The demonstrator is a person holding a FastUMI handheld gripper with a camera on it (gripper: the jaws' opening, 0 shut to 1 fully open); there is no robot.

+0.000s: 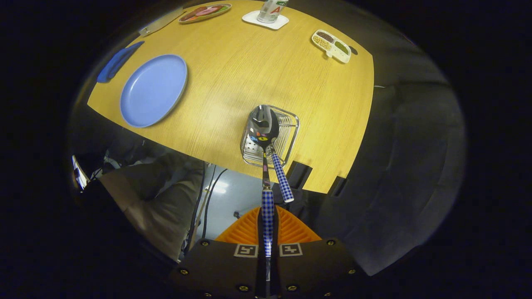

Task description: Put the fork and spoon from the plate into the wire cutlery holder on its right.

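My gripper (268, 234) is shut on the blue-checked handle of the spoon (263, 124). The spoon points straight ahead, its shiny bowl hanging over the wire cutlery holder (291, 128) near the table's front edge. A second blue-checked handle, the fork (282, 178), leans out of the holder toward me, just right of the spoon's stem; its head is hidden behind the spoon bowl. The blue plate (153, 90) lies to the holder's left with nothing on it.
On the wooden table (249, 70), beyond the holder, stand a cup on a white coaster (266, 18), a divided snack dish (331, 45) and an oval plate of food (205, 11). A blue object (116, 62) lies beside the plate. A person's leg (158, 199) is below the table edge.
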